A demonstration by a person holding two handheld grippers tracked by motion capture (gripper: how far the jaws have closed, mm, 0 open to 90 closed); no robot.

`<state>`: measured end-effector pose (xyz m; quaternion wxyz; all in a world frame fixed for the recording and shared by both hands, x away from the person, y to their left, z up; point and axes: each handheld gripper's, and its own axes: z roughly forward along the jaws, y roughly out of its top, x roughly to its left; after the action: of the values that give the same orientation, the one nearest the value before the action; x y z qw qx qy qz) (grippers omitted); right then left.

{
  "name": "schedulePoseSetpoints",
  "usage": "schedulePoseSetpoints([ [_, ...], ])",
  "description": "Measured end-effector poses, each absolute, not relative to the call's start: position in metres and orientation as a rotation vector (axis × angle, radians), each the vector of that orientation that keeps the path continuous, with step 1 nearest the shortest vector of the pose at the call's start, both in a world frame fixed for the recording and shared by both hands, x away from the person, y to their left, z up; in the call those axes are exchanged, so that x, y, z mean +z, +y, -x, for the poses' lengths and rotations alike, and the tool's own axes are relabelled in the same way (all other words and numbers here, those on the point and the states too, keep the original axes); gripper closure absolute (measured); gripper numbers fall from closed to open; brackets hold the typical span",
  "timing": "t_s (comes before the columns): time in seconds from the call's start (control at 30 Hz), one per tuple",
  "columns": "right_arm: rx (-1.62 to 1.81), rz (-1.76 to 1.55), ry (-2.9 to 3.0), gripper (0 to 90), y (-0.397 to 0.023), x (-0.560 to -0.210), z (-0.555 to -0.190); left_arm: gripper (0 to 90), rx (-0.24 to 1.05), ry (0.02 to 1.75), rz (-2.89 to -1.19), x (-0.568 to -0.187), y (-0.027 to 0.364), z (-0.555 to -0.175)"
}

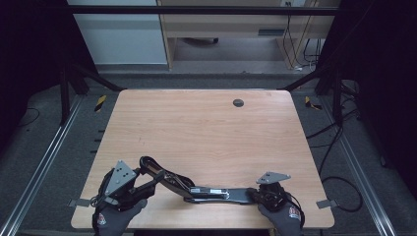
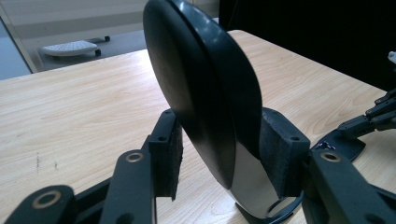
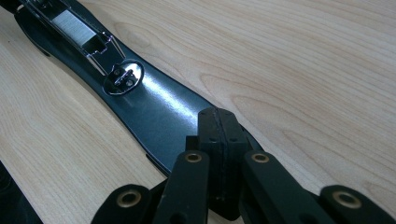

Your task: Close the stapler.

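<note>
Stapler (image 1: pixel 211 191), black, long and opened out, near edge of the wooden table (image 1: pixel 206 128). Base arm lies flat; I press its tip down with my right gripper (image 3: pixel 218 122), jaws shut tight together. Upper arm tilts up to the left; my left gripper (image 2: pixel 222 154) pinches its rounded end, one pad on either side.

No text, label, brand, number or sign is legible; the small red-and-white patches on the person's dark gloves (image 1: pixel 102 219) are too blurred to read.
</note>
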<state>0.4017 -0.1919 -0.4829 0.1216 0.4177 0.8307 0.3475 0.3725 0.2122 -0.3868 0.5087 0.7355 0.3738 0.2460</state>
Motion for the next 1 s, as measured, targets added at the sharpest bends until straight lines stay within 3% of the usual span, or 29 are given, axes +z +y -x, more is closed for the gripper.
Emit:
schedulePoseSetpoints([
  [1.0, 1.031, -1.221, 2.426, 90.0, -0.192, -0.483, -0.403, 55.7, 0.602, 0.849, -1.795, -0.377, 0.188, -0.371],
])
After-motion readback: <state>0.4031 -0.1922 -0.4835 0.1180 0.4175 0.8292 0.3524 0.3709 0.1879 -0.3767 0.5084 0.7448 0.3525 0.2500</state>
